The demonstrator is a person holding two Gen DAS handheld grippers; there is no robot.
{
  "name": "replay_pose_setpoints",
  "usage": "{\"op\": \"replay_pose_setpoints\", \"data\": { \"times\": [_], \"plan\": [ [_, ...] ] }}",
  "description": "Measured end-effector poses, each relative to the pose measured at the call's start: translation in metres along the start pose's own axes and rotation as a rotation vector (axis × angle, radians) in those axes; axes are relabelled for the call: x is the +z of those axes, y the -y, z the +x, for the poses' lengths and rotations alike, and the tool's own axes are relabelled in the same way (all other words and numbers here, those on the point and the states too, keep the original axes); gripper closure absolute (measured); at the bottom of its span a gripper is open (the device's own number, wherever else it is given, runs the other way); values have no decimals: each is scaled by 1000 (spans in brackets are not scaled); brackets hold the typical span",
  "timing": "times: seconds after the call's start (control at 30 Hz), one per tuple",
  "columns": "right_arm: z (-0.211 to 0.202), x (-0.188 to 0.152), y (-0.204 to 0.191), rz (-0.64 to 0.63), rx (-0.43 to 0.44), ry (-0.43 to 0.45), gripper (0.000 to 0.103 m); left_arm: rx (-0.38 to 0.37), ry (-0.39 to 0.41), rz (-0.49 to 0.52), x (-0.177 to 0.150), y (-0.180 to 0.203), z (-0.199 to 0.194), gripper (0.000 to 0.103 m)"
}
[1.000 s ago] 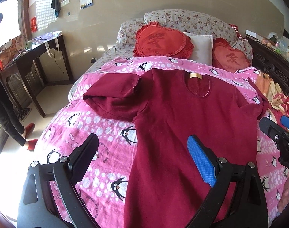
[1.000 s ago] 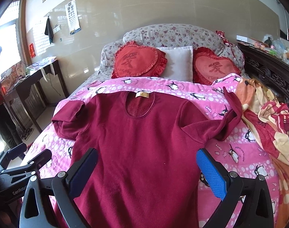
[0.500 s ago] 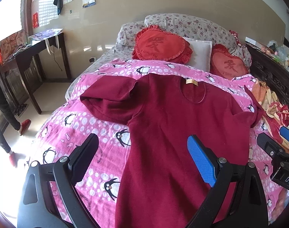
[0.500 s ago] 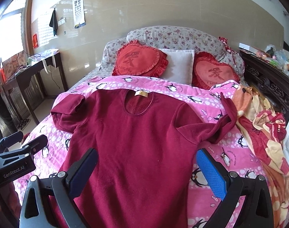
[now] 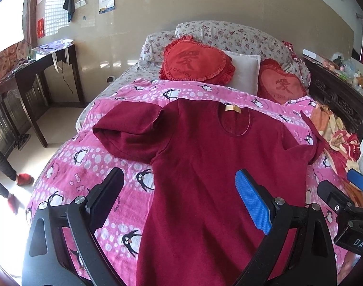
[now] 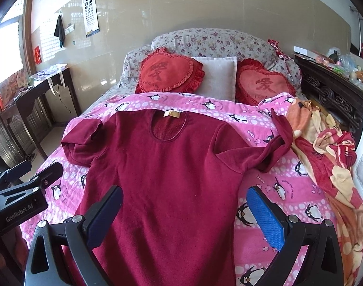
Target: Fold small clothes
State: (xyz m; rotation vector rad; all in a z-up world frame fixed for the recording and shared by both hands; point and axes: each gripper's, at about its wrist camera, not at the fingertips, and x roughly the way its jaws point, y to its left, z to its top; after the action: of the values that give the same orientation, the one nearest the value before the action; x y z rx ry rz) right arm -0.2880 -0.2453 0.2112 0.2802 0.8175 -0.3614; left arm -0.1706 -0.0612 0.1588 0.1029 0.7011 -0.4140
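A dark red long-sleeved top (image 5: 212,166) lies flat, front up, on a pink penguin blanket (image 5: 90,166); it also shows in the right wrist view (image 6: 167,174). Its left sleeve (image 5: 131,131) is folded back on itself. Its right sleeve (image 6: 272,143) bends up toward a crumpled orange cloth. My left gripper (image 5: 179,190) is open and empty above the lower left of the top. My right gripper (image 6: 185,202) is open and empty above the lower right of the top. Each gripper shows at the edge of the other's view.
Two red heart cushions (image 6: 169,71) and a white pillow (image 6: 217,76) lie at the bed's head. A crumpled orange and red cloth (image 6: 329,157) lies at the right edge. A dark wooden desk (image 5: 36,71) stands left of the bed. A person's feet in red slippers (image 5: 24,178) are on the floor.
Both grippers have drawn back and up from the top, so more of the bed and wall shows. The person at the left has shifted. The top has not moved.
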Motion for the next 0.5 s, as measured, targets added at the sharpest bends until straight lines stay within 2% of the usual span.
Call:
{"op": "replay_pose_setpoints", "data": {
  "times": [0.23,0.5],
  "plan": [
    [2,-3,-6,-20,20,24,0,39,-13,26,-3,-1,6,8],
    [24,-4,-16,-17,44,-8,0,54,-19,23,-9,-12,16,8]
  ]
}}
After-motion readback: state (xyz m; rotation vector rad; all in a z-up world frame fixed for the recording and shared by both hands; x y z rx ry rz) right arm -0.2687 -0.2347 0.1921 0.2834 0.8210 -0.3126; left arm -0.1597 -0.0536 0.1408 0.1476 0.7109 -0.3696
